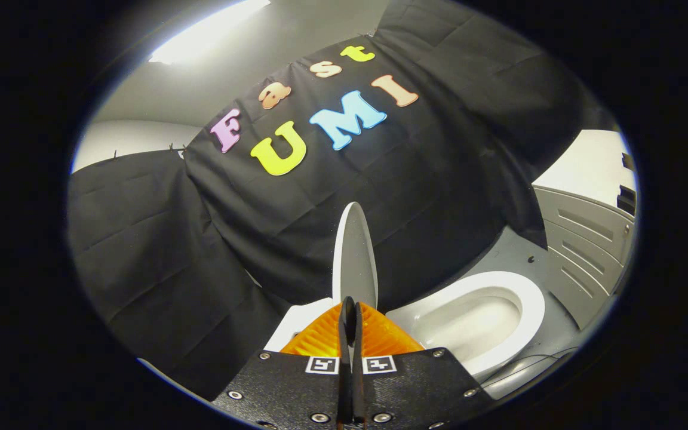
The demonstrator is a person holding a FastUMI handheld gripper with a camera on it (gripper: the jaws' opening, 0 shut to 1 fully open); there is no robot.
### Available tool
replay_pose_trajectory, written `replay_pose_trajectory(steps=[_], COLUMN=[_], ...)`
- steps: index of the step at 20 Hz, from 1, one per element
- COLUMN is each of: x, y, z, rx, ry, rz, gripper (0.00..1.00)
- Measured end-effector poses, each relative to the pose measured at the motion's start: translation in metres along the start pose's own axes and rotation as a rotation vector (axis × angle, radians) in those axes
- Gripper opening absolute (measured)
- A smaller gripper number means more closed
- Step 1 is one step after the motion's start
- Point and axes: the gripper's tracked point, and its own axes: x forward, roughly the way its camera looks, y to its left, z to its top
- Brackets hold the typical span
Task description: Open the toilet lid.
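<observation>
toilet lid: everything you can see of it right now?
The toilet lid is raised, standing near upright and seen almost edge-on just beyond the fingertips of the gripper. It looks like glossy white plastic: a thin oval with a white rim and a greyer shaded face. Its lower end is hidden behind the orange fingers, which sit closed together with little gap; whether they pinch the lid's edge cannot be told. The open seat and bowl lie beside it, with black cloth behind.

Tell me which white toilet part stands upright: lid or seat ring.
The lid, raised on edge just beyond the closed tongs. The seat ring lies flat around the bowl.
</observation>
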Motion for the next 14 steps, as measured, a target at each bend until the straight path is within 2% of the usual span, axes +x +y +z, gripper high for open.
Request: replay_pose_trajectory(steps=[14], x=[0.014], y=[0.069], z=[-0.021], rx=[-0.071], ry=[-0.016], rz=[0.074], gripper=[0.00])
